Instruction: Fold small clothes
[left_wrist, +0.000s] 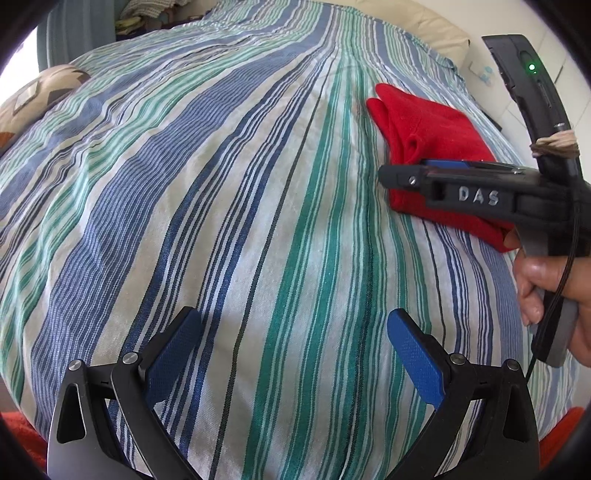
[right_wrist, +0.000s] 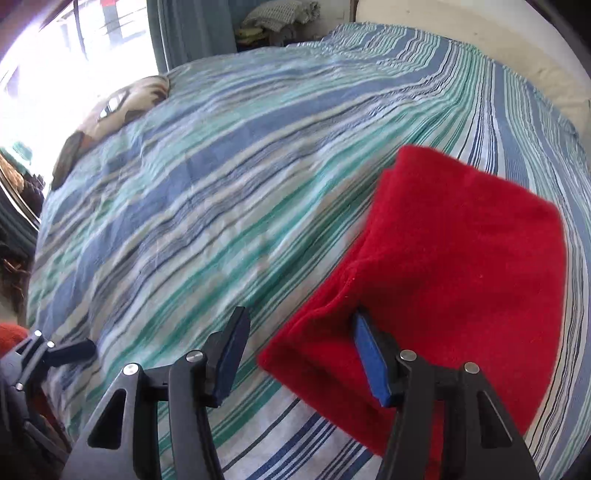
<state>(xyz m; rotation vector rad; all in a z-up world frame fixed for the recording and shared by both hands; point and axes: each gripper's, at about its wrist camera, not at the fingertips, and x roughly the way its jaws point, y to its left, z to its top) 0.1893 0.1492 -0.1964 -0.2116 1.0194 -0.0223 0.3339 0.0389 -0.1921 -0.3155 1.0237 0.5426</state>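
The red garment (right_wrist: 461, 266) is partly hidden in both views; in the left wrist view the right gripper (left_wrist: 391, 177) crosses its near half and covers it; in the right wrist view its near corner runs under the black finger mount and off the bottom edge; the tip of 1 blue pad (right_wrist: 369, 354) is tucked into a fold of the cloth. The hand (left_wrist: 554, 295) is cut off by the right edge. The patterned cushion (left_wrist: 33, 99) is clipped at the left edge; the window beside it in the right wrist view is blown out to white. The piled items (right_wrist: 277, 18) beyond the striped bedspread (left_wrist: 221, 184) are too small to identify.
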